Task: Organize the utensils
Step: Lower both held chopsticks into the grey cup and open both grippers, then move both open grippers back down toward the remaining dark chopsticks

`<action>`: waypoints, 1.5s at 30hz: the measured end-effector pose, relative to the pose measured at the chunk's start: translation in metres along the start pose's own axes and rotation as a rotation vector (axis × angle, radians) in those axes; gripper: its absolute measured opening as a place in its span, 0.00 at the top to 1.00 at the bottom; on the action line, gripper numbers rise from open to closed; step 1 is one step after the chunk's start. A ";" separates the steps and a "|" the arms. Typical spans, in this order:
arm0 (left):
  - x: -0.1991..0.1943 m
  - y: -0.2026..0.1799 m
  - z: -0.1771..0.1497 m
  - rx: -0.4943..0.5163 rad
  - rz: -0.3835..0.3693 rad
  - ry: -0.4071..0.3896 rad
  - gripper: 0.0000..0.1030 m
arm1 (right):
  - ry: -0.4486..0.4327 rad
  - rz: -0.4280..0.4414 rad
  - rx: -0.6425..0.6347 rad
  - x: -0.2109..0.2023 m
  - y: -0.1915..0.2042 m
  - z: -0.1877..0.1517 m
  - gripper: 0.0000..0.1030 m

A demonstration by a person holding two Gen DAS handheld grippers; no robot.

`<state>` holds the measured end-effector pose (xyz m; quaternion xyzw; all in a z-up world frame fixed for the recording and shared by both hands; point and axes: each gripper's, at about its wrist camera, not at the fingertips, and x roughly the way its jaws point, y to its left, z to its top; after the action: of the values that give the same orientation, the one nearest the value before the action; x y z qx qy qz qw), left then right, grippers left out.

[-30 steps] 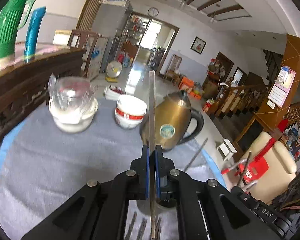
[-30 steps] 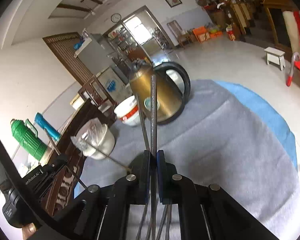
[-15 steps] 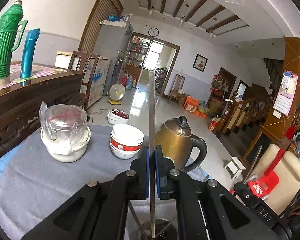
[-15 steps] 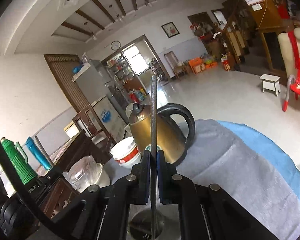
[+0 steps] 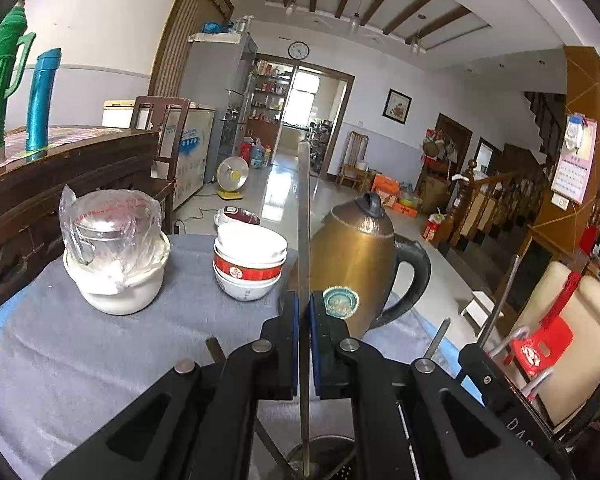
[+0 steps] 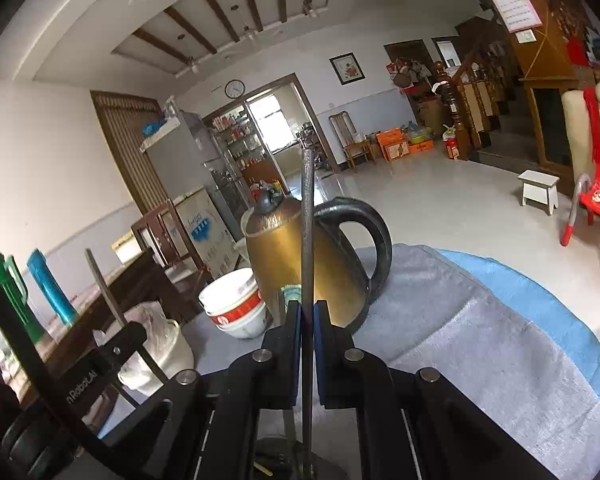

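Note:
My left gripper (image 5: pixel 304 312) is shut on a thin metal chopstick (image 5: pixel 304 216) held upright, its lower end over a metal utensil holder (image 5: pixel 324 458) at the bottom edge. My right gripper (image 6: pixel 308 320) is shut on a dark metal chopstick (image 6: pixel 308 220), also upright, its lower end going down toward a metal holder (image 6: pixel 276 458) below. The right gripper's body (image 5: pixel 500 384) shows at the lower right of the left wrist view, and the left gripper's body (image 6: pixel 96 364) at the lower left of the right wrist view.
On the grey cloth (image 5: pixel 80 352) stand a brass kettle (image 5: pixel 356 264), stacked red-and-white bowls (image 5: pixel 248 264) and a plastic-covered white pot (image 5: pixel 112 256). Green and blue flasks (image 5: pixel 40 100) stand on a wooden sideboard at the left. A red chair (image 6: pixel 596 208) is on the floor beyond.
Both grippers have tilted up from looking down at the table to level, each still holding its chopstick upright over the holder.

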<state>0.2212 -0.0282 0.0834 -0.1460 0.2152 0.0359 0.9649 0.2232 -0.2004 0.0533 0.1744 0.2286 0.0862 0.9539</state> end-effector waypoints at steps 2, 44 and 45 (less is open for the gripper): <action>0.002 -0.001 -0.003 0.009 -0.002 0.010 0.95 | 0.006 0.002 -0.008 0.001 0.000 -0.002 0.93; -0.052 0.022 -0.018 0.019 -0.134 0.167 0.61 | 0.121 0.041 -0.056 -0.037 -0.013 -0.028 0.40; -0.061 0.025 -0.018 0.019 -0.135 0.157 0.55 | 0.114 0.042 -0.055 -0.044 -0.014 -0.027 0.40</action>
<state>0.1550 -0.0103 0.0871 -0.1531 0.2801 -0.0426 0.9467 0.1730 -0.2163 0.0432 0.1475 0.2766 0.1223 0.9417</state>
